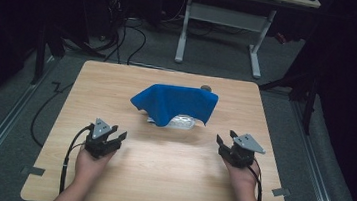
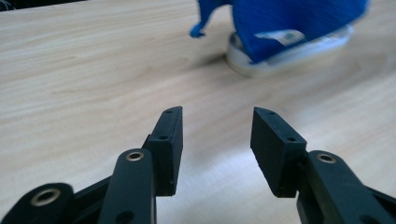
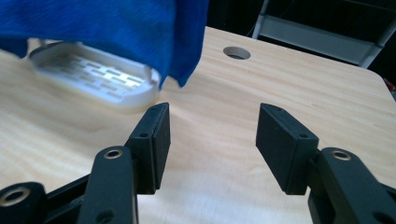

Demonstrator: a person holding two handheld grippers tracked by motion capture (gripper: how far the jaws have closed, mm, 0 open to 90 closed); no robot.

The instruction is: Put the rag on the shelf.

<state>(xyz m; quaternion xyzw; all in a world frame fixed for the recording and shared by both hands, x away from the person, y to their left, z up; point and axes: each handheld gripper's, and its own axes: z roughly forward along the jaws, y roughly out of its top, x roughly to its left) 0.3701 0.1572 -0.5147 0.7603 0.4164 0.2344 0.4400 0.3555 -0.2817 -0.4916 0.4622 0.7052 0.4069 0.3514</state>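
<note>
Both hands rest low, left tool (image 1: 116, 137) and right tool (image 1: 226, 138) parted.

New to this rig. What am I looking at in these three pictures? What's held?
No robot here: a person holds a two-jaw claw in each hand. The high view looks down on a wooden table from above the person's side, showing the left claw and right claw. The other two pictures come from cameras riding on each claw, looking along its black jaws. Mid-table lies a blue cloth draped over a white slotted tray, which sticks out from under the cloth's near edge. Both claws are open, holding nothing, short of the cloth. A round hole sits in the tabletop beyond.
</note>
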